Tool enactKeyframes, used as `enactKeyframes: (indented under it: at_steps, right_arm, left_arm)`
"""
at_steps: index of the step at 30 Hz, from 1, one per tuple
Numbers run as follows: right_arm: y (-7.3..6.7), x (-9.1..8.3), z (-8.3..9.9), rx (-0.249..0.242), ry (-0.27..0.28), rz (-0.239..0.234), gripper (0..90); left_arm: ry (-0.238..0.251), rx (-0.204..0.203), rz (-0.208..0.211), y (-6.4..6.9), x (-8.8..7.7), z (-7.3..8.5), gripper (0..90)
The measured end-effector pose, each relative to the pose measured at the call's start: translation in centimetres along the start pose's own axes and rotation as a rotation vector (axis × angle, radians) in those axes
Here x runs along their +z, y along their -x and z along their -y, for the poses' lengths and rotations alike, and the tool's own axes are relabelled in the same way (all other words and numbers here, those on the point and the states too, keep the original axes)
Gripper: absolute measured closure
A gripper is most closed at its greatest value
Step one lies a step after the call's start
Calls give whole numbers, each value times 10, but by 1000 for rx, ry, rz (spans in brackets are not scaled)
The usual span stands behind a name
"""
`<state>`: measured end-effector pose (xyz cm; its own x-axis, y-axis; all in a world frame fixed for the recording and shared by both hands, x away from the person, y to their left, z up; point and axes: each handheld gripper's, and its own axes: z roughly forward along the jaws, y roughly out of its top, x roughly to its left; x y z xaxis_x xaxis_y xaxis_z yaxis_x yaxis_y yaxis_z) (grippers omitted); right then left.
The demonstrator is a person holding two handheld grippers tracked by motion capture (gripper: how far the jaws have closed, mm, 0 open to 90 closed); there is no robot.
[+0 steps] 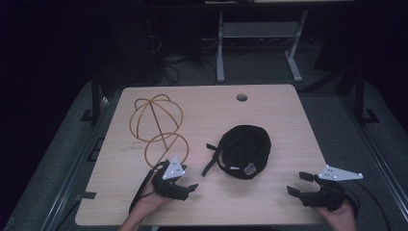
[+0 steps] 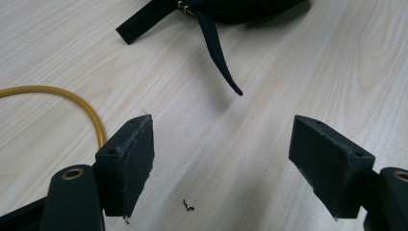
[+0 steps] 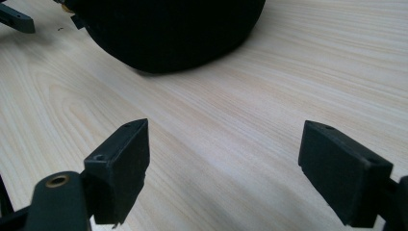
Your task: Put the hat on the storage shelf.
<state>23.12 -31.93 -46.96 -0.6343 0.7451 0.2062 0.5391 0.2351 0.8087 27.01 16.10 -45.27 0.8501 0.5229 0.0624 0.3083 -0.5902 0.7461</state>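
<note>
A black cap (image 1: 243, 151) lies upside down on the middle of the wooden table (image 1: 269, 110), its strap (image 1: 211, 161) trailing to the left. Left of it stands a gold wire frame (image 1: 159, 120) of rounded loops. My left gripper (image 1: 188, 180) rests near the front edge, just below the frame's lower ring, open and pointing right at the strap. In the left gripper view the strap (image 2: 216, 48) lies ahead of the open left gripper (image 2: 223, 159), with the gold wire (image 2: 72, 96) at its left. My right gripper (image 1: 298, 184) is open at the front right. In the right gripper view the cap (image 3: 168, 29) sits ahead of the empty right gripper (image 3: 223, 168).
A round cable hole (image 1: 241, 97) sits near the table's far edge. Bare wood lies between the two grippers along the front edge. Beyond the table the room is dark, with desk legs (image 1: 220, 53) and cables on the floor.
</note>
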Motion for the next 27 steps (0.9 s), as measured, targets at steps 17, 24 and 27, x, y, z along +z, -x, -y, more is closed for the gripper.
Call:
enactKeyframes:
  at_steps: [17,24,27]
  right_arm:
    - [-1,-3,-2,0,20,5,178]
    - [-1,-4,-2,1,24,8,176]
    - [-2,-4,-2,1,28,7,174]
  left_arm:
    - [13,38,48,10,-3,-19,239]
    - [13,63,69,16,-2,-38,239]
    - [10,88,83,18,0,-47,239]
